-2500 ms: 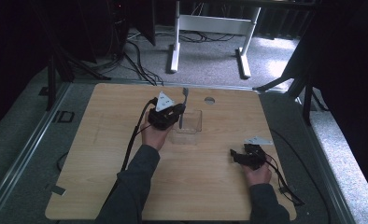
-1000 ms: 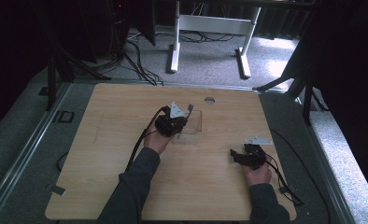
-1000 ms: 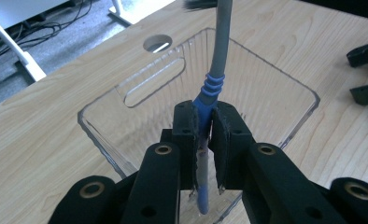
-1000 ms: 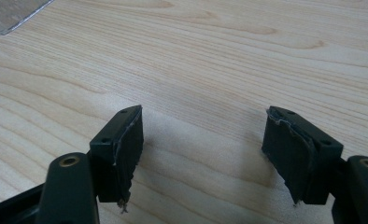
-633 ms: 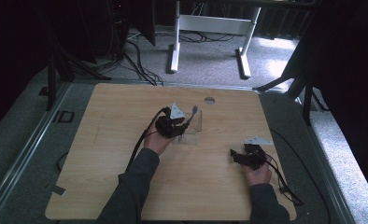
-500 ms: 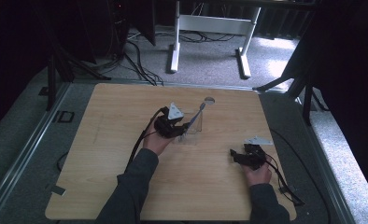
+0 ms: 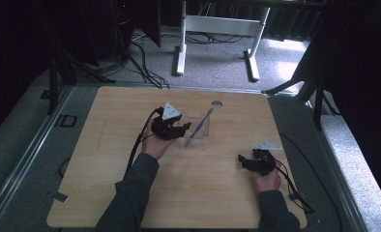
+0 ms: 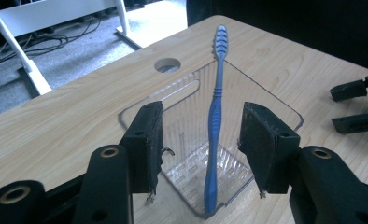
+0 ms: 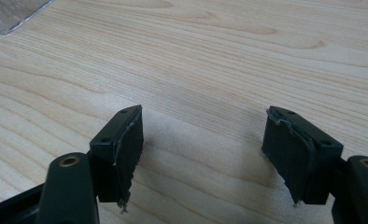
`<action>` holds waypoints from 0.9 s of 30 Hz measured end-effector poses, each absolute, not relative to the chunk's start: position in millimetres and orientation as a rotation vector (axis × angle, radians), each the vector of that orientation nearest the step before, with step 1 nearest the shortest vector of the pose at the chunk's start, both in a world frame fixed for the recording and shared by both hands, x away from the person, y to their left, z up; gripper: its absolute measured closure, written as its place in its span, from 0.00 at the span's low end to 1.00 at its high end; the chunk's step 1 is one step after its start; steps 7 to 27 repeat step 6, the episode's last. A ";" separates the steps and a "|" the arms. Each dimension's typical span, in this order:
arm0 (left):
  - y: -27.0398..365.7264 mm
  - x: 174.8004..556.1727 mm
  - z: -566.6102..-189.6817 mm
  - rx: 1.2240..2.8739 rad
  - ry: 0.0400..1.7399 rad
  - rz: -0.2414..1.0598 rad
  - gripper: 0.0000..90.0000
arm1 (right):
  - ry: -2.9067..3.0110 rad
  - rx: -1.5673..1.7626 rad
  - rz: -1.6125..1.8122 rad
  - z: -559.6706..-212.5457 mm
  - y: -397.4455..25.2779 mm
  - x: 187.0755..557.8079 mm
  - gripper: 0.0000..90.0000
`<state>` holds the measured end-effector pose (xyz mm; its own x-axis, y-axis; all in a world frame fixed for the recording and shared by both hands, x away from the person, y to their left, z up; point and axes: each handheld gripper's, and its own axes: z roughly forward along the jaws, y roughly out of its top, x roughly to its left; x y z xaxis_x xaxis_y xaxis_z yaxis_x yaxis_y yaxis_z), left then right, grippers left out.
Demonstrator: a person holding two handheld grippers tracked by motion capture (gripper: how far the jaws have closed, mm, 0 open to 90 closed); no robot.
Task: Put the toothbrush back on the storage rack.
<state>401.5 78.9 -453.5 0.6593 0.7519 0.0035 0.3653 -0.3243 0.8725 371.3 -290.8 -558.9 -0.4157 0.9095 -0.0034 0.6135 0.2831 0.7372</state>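
A: How do the left gripper's [image 8: 198, 154] fingers [image 8: 147, 140] stand?

B: Wide apart, gripping nothing. Centre frame between them, just beyond, the blue toothbrush [image 8: 215, 116] stands nearly upright in the clear plastic container [image 8: 271, 100], bristles up.

A: And the right gripper [image 9: 203, 154]?

B: Also wide and empty, low over bare bench [image 9: 210, 51], well away at lower right of the high view. The left is nearer.

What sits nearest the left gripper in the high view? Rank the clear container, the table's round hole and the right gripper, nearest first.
1. Clear container, just beside the left gripper.
2. Round hole, at the table's far edge.
3. Right gripper, near the right edge.
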 end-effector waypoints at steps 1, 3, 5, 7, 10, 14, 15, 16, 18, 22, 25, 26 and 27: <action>80.9 401.6 -453.8 1.930 0.886 0.511 0.52 | 2.132 1.368 0.935 -558.9 -290.8 371.3 0.32; 87.1 401.4 -455.4 1.919 0.912 0.502 0.51 | 2.132 1.369 0.935 -558.9 -290.7 371.3 0.32; 94.5 400.2 -457.2 1.909 0.933 0.501 0.50 | 2.132 1.369 0.935 -558.9 -290.7 371.3 0.32; 98.9 398.8 -457.8 1.901 0.944 0.505 0.49 | 2.132 1.369 0.935 -558.9 -290.8 371.3 0.32; 98.9 398.8 -457.8 1.901 0.944 0.505 0.49 | 2.132 1.369 0.935 -558.9 -290.8 371.3 0.32; 98.9 398.8 -457.8 1.901 0.944 0.505 0.49 | 2.132 1.369 0.935 -558.9 -290.8 371.3 0.32; 98.9 398.8 -457.8 1.901 0.944 0.505 0.49 | 2.132 1.369 0.935 -558.9 -290.8 371.3 0.32; 98.9 398.8 -457.8 1.901 0.944 0.505 0.49 | 2.132 1.369 0.935 -558.9 -290.8 371.3 0.32; 98.9 398.8 -457.8 1.901 0.944 0.505 0.49 | 2.132 1.369 0.935 -558.9 -290.8 371.3 0.32; 98.9 398.8 -457.8 1.901 0.944 0.505 0.49 | 2.132 1.369 0.935 -558.9 -290.8 371.3 0.32; 98.9 398.8 -457.8 1.901 0.944 0.505 0.49 | 2.132 1.369 0.935 -558.9 -290.8 371.3 0.32; 98.9 398.8 -457.8 1.901 0.944 0.505 0.49 | 2.132 1.369 0.935 -558.9 -290.8 371.3 0.32; 98.9 398.8 -457.8 1.901 0.944 0.505 0.49 | 2.132 1.369 0.935 -558.9 -290.8 371.3 0.32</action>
